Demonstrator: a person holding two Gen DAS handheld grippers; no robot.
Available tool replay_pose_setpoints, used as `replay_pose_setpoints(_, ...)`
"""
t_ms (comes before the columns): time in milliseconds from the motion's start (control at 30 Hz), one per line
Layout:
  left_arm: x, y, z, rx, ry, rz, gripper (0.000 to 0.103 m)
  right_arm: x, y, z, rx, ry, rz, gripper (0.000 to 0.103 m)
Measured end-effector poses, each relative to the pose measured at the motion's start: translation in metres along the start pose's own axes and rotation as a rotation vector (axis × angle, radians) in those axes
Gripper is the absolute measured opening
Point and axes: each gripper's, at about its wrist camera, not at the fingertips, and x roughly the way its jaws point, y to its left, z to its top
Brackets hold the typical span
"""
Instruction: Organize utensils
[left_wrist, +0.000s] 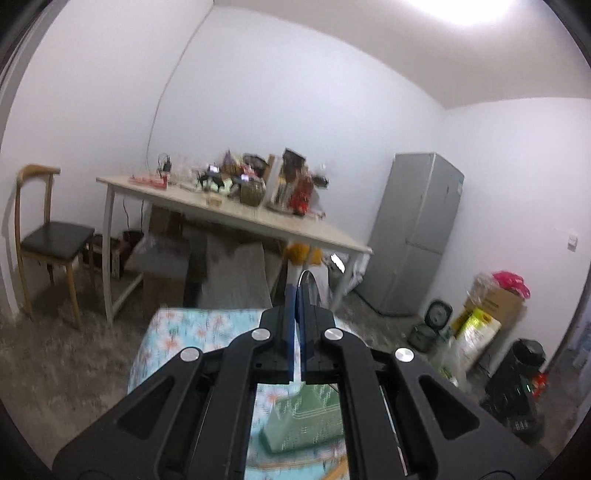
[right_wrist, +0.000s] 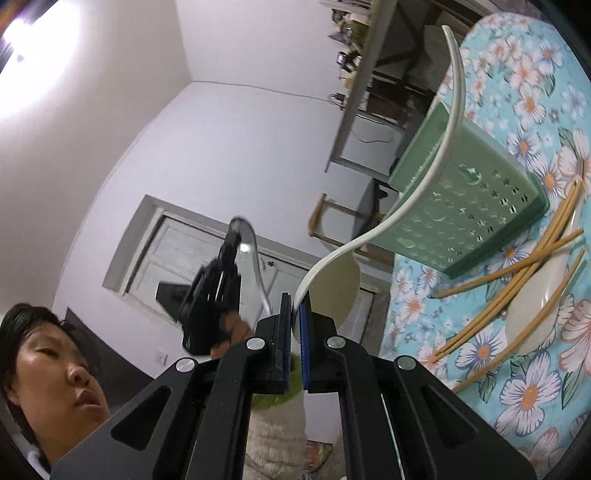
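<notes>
No legible text anywhere.

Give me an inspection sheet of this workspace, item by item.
Surface: floral turquoise tablecloth.
Job's things: perforated green plastic utensil basket; tan wooden chopsticks loose beside it; cream spoon under them.
Clutter: nothing seen on the cloth.
Grippers: right gripper shut on a long white ladle; left gripper shut on a thin metal utensil.
Cables: wire on the wall.
Surroundings: crowded white table, grey fridge, wooden chair.
</notes>
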Motion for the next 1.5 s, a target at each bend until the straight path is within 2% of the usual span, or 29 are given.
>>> replay_pose_setpoints(100, 0.018, -0.012, 0.006, 0.040, -0.052, 0.058, 0.001, 0.000, -0.002, -0.003, -0.002, 0.000, 0.015, 0.005)
replay_pose_setpoints(233, 0.040, -0.021, 0.005, 0.101, -0.067, 0.127, 0.001, -0.004, -0.008, -0.002, 0.018, 0.002, 0.040, 0.005)
replay_pose_setpoints(467, 0.081, -0.033, -0.022, 0.195, -0.024, 0.201, 0.001, -0.003, -0.018, 0.003, 0.052, 0.012, 0.076, 0.005)
replay_pose_setpoints(700, 0.102, -0.032, -0.048, 0.226, 0.023, 0.225, 0.001, 0.001, -0.021, 0.005, 0.074, 0.033, 0.120, 0.005)
replay_pose_setpoints(800, 0.094, -0.030, -0.043, 0.205, -0.011, 0.237, 0.001, 0.000, -0.020, 0.004, 0.073, 0.037, 0.120, 0.005)
replay_pose_setpoints(933, 0.082, -0.035, -0.026, 0.225, -0.116, 0.280, 0.001, -0.005, -0.021, 0.005, 0.081, 0.028, 0.123, 0.005)
replay_pose_setpoints(1067, 0.093, -0.043, -0.030, 0.320, -0.135, 0.334, 0.001, -0.005, -0.025, 0.006, 0.104, 0.027, 0.133, 0.005)
replay_pose_setpoints(1133, 0.105, -0.048, -0.044, 0.392, -0.113, 0.360, 0.001, -0.002, -0.026, 0.006, 0.109, 0.034, 0.137, 0.005)
replay_pose_setpoints(1200, 0.117, -0.047, -0.058, 0.424, -0.060, 0.364, 0.001, 0.001, -0.025, 0.006, 0.109, 0.043, 0.141, 0.005)
replay_pose_setpoints(1500, 0.130, -0.023, -0.086, 0.265, 0.142, 0.253, 0.004, 0.013, -0.020, 0.008, 0.134, 0.075, 0.211, 0.005)
